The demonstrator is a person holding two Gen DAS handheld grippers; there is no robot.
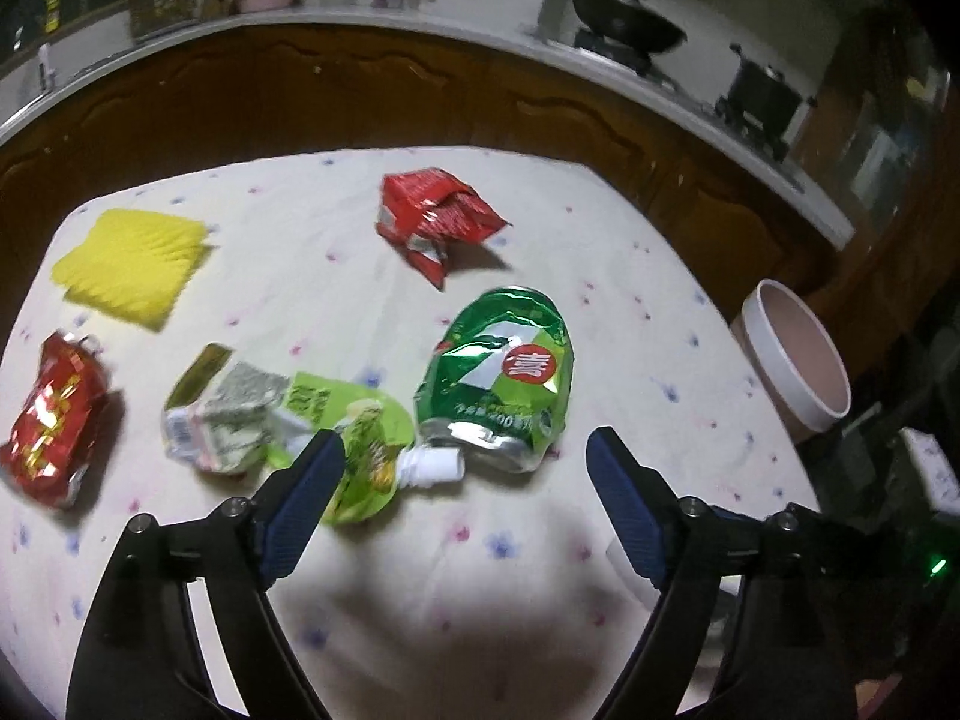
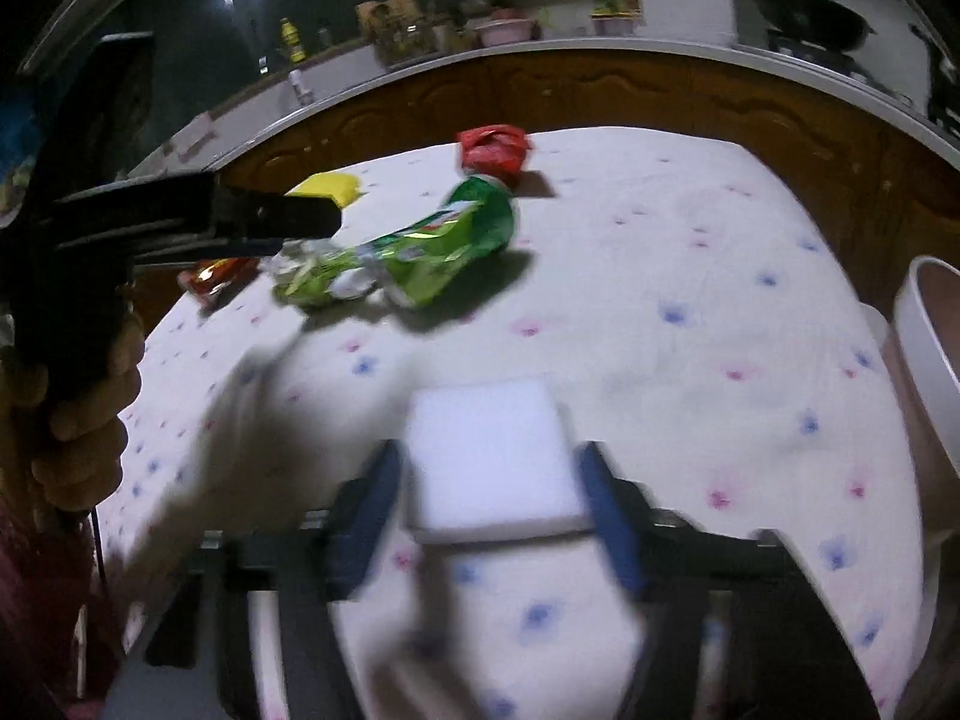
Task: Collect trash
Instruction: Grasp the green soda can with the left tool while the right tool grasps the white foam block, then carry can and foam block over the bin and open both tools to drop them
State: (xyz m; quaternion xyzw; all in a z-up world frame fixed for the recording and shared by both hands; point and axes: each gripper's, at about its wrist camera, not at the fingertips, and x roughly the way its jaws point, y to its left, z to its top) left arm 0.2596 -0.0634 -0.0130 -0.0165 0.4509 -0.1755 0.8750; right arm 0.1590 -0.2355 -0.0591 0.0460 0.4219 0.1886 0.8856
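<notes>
Hovering over the flowered tablecloth, the left gripper stands wide and empty, the green pouch and its white cap just beyond its fingertips, with bare cloth to the right as far as the table edge and the white bin beside it. The right gripper brackets a white sponge block; blur hides whether the pads press it. Open cloth stretches ahead toward the red wrapper.

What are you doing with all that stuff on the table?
A person is collecting trash with a gripper in each hand. The left gripper, jaws wide open, hovers over the green pouch with nothing held. The right gripper has a white sponge block between its jaws. A white bin waits beside the table.
</notes>
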